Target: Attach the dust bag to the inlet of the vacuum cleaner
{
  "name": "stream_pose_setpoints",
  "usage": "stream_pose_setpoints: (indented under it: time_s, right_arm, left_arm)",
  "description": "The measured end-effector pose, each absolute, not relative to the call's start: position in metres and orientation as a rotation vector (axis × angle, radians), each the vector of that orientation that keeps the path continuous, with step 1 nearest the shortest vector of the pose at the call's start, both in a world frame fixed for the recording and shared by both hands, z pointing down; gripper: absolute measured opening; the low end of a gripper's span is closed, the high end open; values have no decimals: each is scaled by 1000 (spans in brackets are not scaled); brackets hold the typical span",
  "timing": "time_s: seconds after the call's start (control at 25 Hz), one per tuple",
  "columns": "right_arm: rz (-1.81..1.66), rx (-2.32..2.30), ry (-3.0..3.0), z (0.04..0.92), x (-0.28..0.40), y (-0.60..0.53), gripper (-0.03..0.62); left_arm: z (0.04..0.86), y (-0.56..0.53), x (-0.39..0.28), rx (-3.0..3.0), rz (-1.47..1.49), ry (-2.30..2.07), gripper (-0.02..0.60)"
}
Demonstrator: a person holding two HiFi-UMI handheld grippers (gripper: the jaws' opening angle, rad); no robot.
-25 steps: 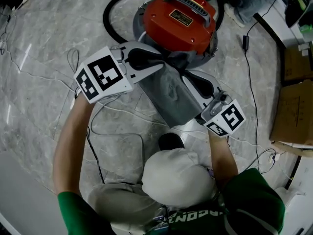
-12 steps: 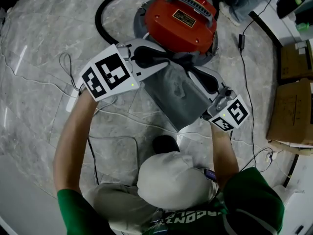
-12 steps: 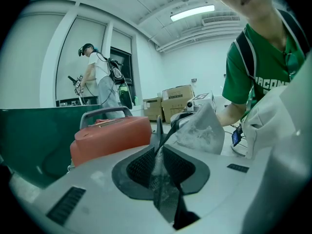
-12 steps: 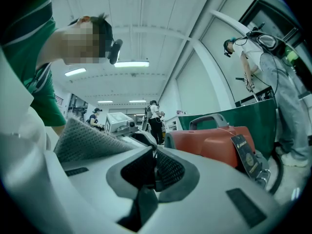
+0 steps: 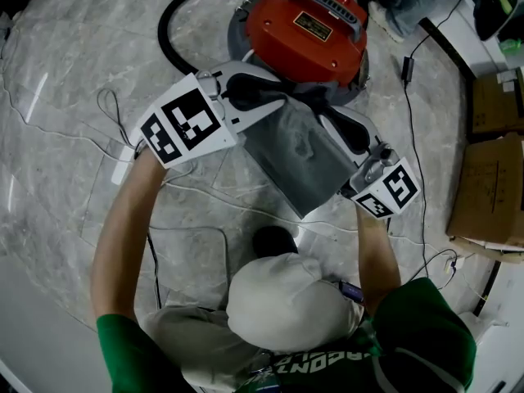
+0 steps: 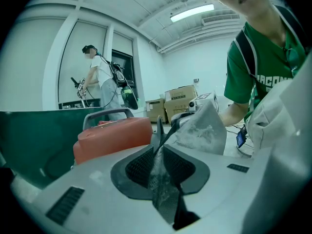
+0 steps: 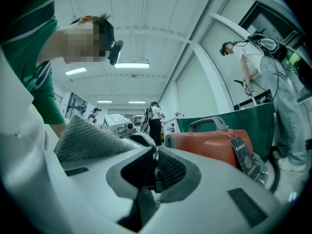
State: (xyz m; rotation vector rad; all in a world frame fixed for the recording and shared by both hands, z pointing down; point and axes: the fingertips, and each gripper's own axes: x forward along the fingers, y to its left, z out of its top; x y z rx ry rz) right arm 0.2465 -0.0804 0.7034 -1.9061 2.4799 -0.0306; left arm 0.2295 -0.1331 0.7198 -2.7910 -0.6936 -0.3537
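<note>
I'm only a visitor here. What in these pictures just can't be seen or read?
- Inlet of the vacuum cleaner: in the head view it is hidden behind the bunched top of the dust bag and the left gripper. Neither gripper view shows it.
- Gold label on the red lid: print too small to read.
- Black hose: its end passes behind the vacuum cleaner.
</note>
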Motion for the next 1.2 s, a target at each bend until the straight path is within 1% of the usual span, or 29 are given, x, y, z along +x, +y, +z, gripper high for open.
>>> stream_pose_setpoints:
  time_s: [0.24, 0.6, 0.76, 0.96, 1.2]
  right_arm:
    - [1, -1973, 2430, 705, 256, -72, 26]
    - [101, -2078, 2371, 667, 251, -50, 25]
    - [84, -2119, 2354, 645, 246, -44, 23]
    - [9, -2185, 2356, 616, 228, -43, 20]
    - [-129, -2163, 2474, 572, 182, -63, 15]
  left_arm:
    - [723, -131, 228, -2770, -294, -593, 60]
    - [691, -139, 198, -2836, -169, -474, 58]
    - [676, -139, 180, -2862, -148, -481, 33]
    - [641, -138, 158, -2925, -107, -516, 5]
    - [578, -142, 122, -3056, -80, -458, 5]
